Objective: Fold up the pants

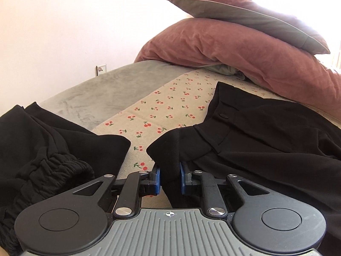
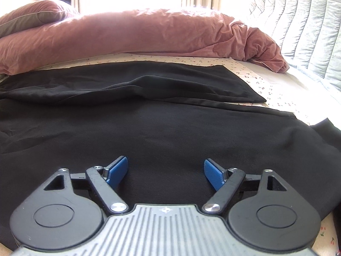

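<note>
The black pants [image 1: 266, 132] lie spread on the cherry-print sheet [image 1: 170, 104], filling the right and centre of the left wrist view, with the waistband and a small button up toward the red duvet [image 1: 234, 49]. In the right wrist view the legs run across the middle of the frame, the hem ending at the right. A second black garment with an elastic cuff [image 1: 49, 168] sits at lower left.

The step in hand looks like taking hold of a waist corner to start the fold. To do it well, keep the pinch deep enough that both layers come along, lift only a little, and carry the edge straight over so the seams line up.

The left gripper [image 1: 169, 176] is nearly closed, its blue pads clamped on a bunched corner of the pants. The right gripper [image 2: 165, 173] stands wide apart just above the cloth, holding nothing.
</note>
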A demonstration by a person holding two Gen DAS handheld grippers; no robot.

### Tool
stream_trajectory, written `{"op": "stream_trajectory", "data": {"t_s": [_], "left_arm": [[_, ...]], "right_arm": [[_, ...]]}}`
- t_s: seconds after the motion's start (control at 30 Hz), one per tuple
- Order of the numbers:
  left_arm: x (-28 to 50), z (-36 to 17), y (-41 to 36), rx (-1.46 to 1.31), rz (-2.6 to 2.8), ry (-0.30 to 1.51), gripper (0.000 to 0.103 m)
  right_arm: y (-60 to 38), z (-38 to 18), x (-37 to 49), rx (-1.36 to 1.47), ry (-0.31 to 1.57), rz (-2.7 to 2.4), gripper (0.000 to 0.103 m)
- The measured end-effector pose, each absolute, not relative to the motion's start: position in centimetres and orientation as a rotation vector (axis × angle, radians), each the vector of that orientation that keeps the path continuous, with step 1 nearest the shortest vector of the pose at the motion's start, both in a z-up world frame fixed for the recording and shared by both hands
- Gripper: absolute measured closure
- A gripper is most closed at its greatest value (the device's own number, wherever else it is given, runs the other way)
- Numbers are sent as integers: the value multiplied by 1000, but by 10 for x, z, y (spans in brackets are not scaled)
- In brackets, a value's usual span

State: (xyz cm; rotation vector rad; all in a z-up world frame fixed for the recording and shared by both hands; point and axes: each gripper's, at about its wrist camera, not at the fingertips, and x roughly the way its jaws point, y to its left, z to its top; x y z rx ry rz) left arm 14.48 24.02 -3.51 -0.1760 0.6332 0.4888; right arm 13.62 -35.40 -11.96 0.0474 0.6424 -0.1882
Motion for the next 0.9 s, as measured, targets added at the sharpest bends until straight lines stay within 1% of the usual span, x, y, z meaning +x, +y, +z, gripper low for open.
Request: {"op": "stream_trajectory", "data": {"t_s": [0.33,0.5,0.57,0.63,0.67,0.73,0.77,0.8,0.83,0.9], "left_arm": [[137,-36,259,-174,474,648,87],[131,-29,273,-201,495,622,87],[133,-39,275,-221,471,671,87],[139,-52,267,-128,426,751,78],[139,-55,263,-79,426,760,75],[135,-49,263,-52,446,745,61],[132,-42,265,-68,454,722,57],[128,-35,267,-90,455,703,50],[124,-27,269,-113,446,687,47],[119,-13,270,-146,429,659,45]], "right_arm": [[-355,-118,135,40,653,-187,23],[-351,-116,134,10,654,-189,23],[-355,-116,136,31,665,-188,23],[-356,-115,137,33,671,-201,23],[-356,-115,137,35,674,-205,23],[-354,-116,137,36,674,-207,23],[-353,-116,138,36,675,-209,22],[-353,-116,138,37,675,-209,22],[-353,-116,139,38,675,-211,20],[-353,-118,141,37,676,-213,17]]}}
